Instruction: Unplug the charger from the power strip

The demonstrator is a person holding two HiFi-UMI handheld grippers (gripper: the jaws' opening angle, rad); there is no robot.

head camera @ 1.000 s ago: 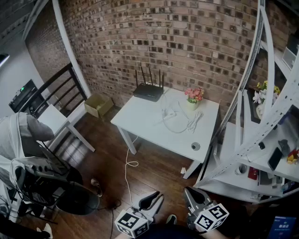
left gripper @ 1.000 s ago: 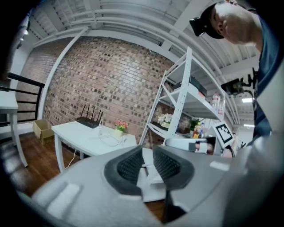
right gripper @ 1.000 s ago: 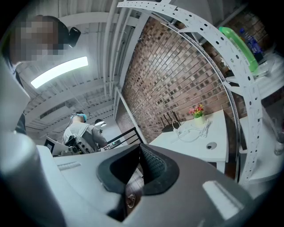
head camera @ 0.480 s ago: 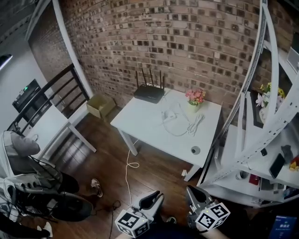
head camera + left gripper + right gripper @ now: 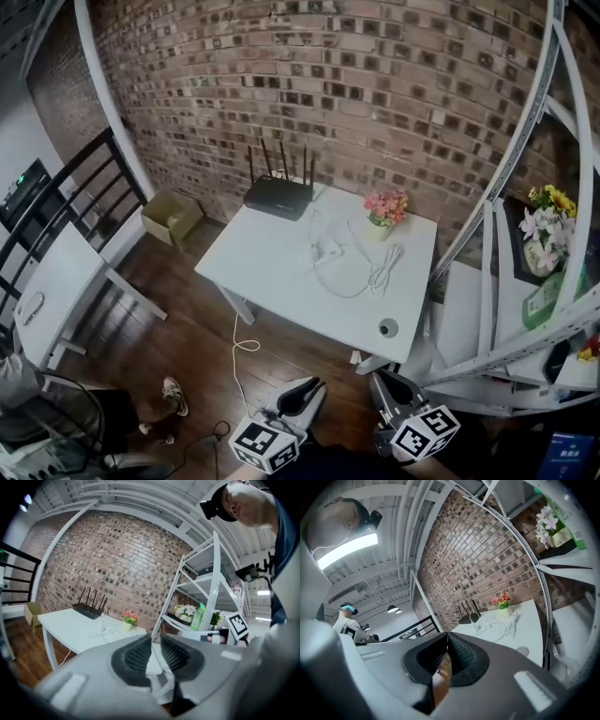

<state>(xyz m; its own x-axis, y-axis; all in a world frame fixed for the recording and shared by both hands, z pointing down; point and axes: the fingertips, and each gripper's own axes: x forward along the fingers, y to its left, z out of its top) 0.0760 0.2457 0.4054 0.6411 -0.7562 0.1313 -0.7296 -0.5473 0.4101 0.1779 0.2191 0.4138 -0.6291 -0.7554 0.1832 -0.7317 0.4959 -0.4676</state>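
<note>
— Grippers first, head view: the left gripper [image 5: 312,387] and the right gripper [image 5: 386,382] sit at the near edge of the scene, over the wooden floor [image 5: 187,328]. Both point toward the white table [image 5: 262,267] and are well apart from it. Where's the job?
— On the far half of that table. The power strip [image 5: 323,251] lies between the router [image 5: 278,195] on the left and the flower pot [image 5: 384,208] on the right, with a looped white cord [image 5: 380,270] beside it. The charger itself is too small to pick out, so I only judge that it is plugged in.
— Left gripper view?
— The left gripper [image 5: 156,638] shows a narrow gap between its ribbed pads. Its jaws have just been closing, and nothing stands between them. The table [image 5: 65,632] and power strip [image 5: 103,628] are far ahead, to the left.
— Right gripper view?
— The right gripper [image 5: 447,638] has its pads pressed together on nothing. The power strip [image 5: 484,628] and cord [image 5: 511,620] lie on the table, far off to the right.
— So, progress?
— None of the unplugging is done, in my judgement. What's left is to reach the table, steady the power strip, grip the charger and pull it free
</note>
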